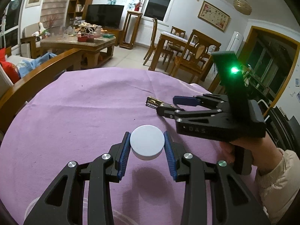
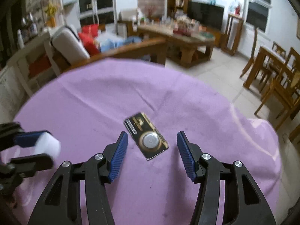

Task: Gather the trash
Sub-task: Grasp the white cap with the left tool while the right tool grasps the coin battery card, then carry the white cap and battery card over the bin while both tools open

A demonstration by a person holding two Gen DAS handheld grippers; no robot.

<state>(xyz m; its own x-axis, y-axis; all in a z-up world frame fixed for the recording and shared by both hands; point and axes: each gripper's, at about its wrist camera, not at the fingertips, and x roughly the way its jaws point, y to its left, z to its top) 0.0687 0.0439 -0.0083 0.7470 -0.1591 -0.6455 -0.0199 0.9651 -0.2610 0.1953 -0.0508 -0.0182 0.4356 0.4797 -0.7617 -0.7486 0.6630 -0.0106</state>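
Note:
My left gripper [image 1: 147,142] is shut on a white round puck-shaped lid [image 1: 147,140] and holds it above the purple cloth; its shadow falls below. It also shows in the right wrist view [image 2: 47,146] at the left edge. A black and gold coin-battery card [image 2: 146,137] marked CR2032 lies flat on the cloth. My right gripper [image 2: 152,138] is open, its blue pads either side of the card, hovering over it. In the left wrist view the right gripper [image 1: 168,106] reaches in from the right over the card [image 1: 155,103].
The round table under the purple cloth [image 1: 84,112] drops off at its far edge. A wooden sofa arm [image 1: 37,78] runs along the left. A coffee table [image 1: 78,43] and dining chairs [image 1: 193,56] stand beyond on the tiled floor.

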